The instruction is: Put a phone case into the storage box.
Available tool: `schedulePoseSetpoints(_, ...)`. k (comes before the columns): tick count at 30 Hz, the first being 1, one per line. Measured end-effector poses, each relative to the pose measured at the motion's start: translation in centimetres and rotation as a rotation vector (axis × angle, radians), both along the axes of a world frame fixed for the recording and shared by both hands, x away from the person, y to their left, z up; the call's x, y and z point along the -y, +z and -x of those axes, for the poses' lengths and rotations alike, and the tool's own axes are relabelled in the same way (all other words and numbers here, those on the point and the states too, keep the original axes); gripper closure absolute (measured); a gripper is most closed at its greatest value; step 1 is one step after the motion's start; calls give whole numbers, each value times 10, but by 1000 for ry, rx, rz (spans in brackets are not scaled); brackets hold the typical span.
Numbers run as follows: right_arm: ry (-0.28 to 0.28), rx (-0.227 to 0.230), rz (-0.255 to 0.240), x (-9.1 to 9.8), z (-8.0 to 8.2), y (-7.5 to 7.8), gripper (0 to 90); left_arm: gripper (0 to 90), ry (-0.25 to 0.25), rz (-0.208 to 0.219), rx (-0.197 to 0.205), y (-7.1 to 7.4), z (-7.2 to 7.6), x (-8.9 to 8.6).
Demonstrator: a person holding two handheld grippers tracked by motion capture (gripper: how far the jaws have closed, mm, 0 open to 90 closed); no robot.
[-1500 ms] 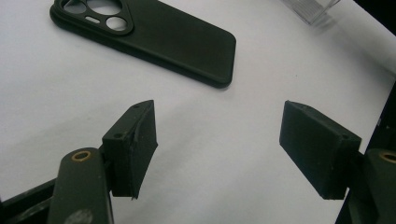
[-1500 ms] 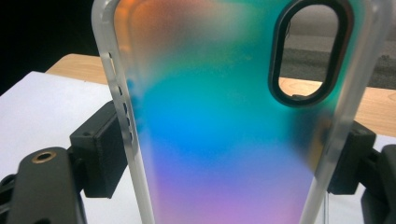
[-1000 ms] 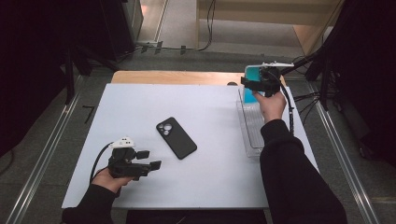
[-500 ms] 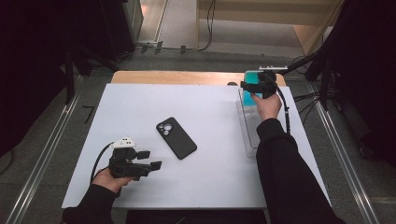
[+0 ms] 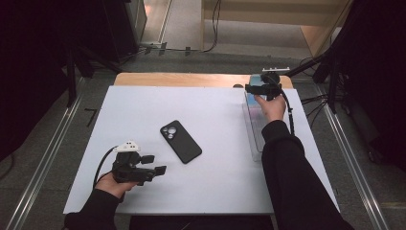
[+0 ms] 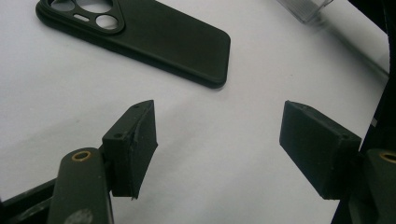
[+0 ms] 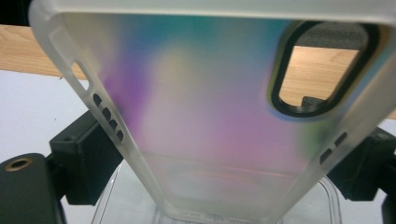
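1. Lower than a moment ago, the right gripper (image 5: 262, 88) has been spreading its fingers, with the phone case (image 7: 224, 107) between them.
2. It is frosted, rainbow-tinted, over the clear box (image 5: 253, 125) at the desk's (image 5: 215, 177) far right.
3. Near the black phone (image 5: 181, 142), the left gripper (image 5: 158, 165) rests with fingers apart, empty.

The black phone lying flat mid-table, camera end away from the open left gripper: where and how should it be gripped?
Probably across its two long edges near the middle, coming from above. The black rounded-corner phone lies flat on the white table, so only its thin sides offer purchase. The left gripper is open and apart from it; it would need turning to span the width.
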State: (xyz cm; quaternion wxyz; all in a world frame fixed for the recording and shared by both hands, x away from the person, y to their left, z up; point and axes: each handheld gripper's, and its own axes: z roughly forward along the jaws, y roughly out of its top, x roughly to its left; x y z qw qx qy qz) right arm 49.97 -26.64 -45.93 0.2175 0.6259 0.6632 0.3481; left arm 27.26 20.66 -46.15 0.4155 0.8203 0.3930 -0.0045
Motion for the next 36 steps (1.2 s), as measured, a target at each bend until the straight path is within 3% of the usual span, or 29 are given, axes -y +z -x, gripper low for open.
schedulePoseSetpoints(2,4,-3,-18,1,-1,1,15,275,0,1,-1,0,0,0)
schedulePoseSetpoints(8,28,-1,-53,4,1,4,0,275,1,1,-1,0,0,0)
schedulePoseSetpoints(21,64,-9,-38,7,11,19,0,274,2,-1,-2,0,0,0)
schedulePoseSetpoints(31,78,-44,-45,10,30,41,0,275,8,-2,1,1,-1,-1)
schedulePoseSetpoints(36,115,-35,-50,8,46,48,0,274,9,0,-7,1,-2,-1)
